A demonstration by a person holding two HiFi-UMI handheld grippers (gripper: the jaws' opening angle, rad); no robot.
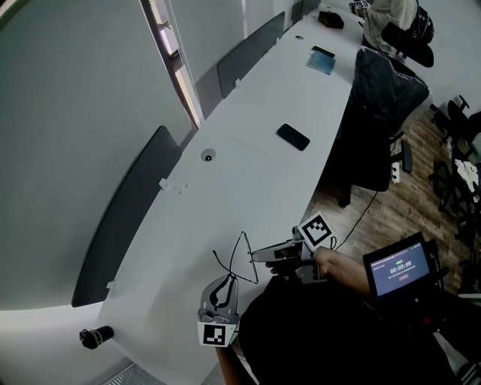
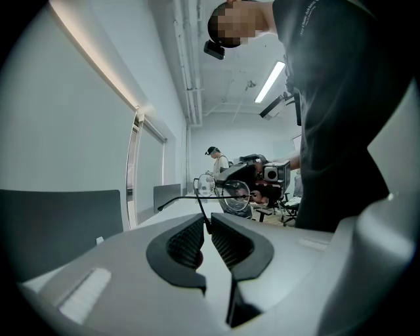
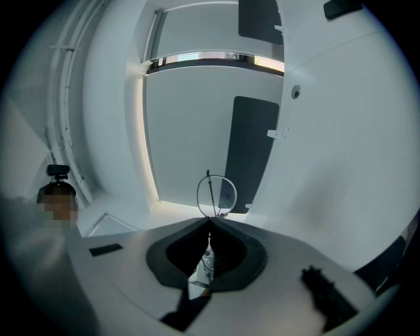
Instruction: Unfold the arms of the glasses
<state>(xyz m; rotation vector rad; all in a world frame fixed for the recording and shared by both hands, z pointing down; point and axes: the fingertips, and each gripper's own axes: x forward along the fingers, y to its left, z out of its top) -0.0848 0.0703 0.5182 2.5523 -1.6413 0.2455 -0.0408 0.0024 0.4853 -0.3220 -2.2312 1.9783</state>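
Note:
Thin wire-rimmed glasses (image 1: 245, 239) hang in the air over the near end of the white table (image 1: 248, 173), held between both grippers. My left gripper (image 1: 225, 280) reaches up from below, and in the left gripper view its jaws (image 2: 208, 225) are shut on the end of one slim black arm (image 2: 197, 195), which stands out from the frame. My right gripper (image 1: 257, 256) comes in level from the right. It is shut on the frame beside a lens (image 3: 216, 195), just past its tips (image 3: 210, 222). The lens (image 2: 235, 197) and the right gripper (image 2: 259, 174) also show in the left gripper view.
A black phone (image 1: 293, 137) and a dark notebook (image 1: 323, 60) lie farther along the table. Grey dividers (image 1: 124, 218) line its left edge, and a small black cylinder (image 1: 96, 337) sits at the near left. A black office chair (image 1: 383, 98) stands to the right. Another person (image 1: 391, 15) sits at the far end.

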